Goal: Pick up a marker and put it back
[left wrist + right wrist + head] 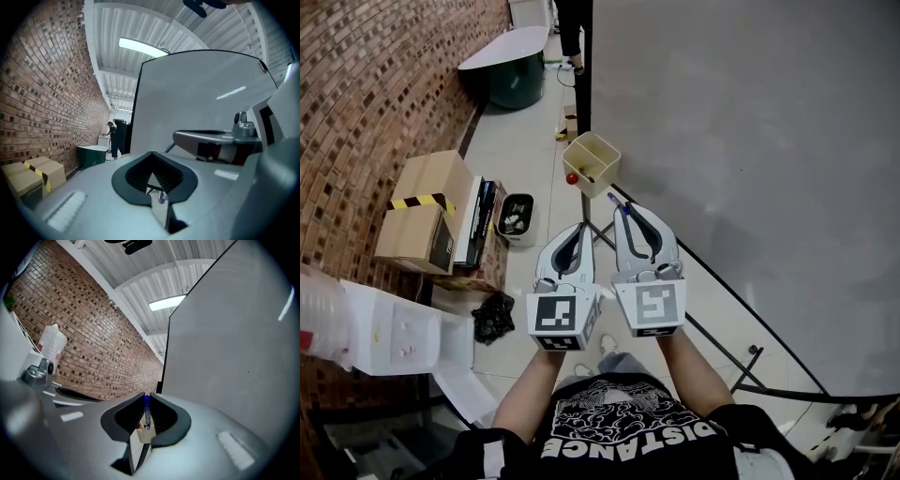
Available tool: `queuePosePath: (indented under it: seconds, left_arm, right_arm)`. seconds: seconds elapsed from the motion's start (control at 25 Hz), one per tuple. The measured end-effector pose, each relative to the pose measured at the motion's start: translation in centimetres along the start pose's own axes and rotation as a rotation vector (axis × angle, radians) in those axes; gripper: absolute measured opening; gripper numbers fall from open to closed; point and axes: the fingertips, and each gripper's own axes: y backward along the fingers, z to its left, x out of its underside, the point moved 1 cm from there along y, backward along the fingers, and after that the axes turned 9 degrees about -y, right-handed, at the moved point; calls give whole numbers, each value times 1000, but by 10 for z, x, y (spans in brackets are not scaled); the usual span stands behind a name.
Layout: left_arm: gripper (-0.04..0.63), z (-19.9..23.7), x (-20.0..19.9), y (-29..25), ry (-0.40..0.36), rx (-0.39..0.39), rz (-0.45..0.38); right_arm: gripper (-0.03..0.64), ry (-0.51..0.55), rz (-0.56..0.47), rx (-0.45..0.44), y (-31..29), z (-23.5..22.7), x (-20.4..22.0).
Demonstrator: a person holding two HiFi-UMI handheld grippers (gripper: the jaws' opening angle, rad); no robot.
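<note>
A brick wall (375,84) runs left of the whiteboard (750,141); pale tiled floor (525,159) lies between, cardboard boxes (422,211) against the wall.

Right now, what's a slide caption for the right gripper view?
Right claw pinching a blue marker, whiteboard on one side, brick wall on the other.

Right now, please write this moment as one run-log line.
right hand-held gripper: shut on thin blue marker | left hand-held gripper: shut, empty | beige open-topped box: ahead, untouched | stage: marker held
</note>
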Motion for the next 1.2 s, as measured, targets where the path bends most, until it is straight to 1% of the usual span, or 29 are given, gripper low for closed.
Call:
queuePosePath:
  seconds: [0.16,0.32,0.44,0.56,0.76,0.88,1.08,1.2]
  left_arm:
    - [5,2,-1,5,8,4,-14]
    - [5,1,-2,12,7,23,-8]
    - [5,3,-2,15,13,21,1]
    - [5,5,2,14,12,29,-17]
    - [6,9,7,0,16,20,-11]
    - [5,13,7,-11,17,12,2]
    - [5,21,6,-33,15,-14,-7]
    - [6,25,6,-43,25,-23,5]
  right_arm:
    - [32,-3,0,5,1,4,0]
    - [32,-9,-2,21,2,5,-1]
    - [32,-8,-5,34,0,4,-1]
    - [32,0,-10,38,-4,3,-2]
    - [32,1,-11,34,-20,-9,1]
    - [32,-3,-17,29,-34,-19,3]
    - [32,-9,-1,19,-62,-39,10]
    - [32,-7,2,17,-78,-48,15]
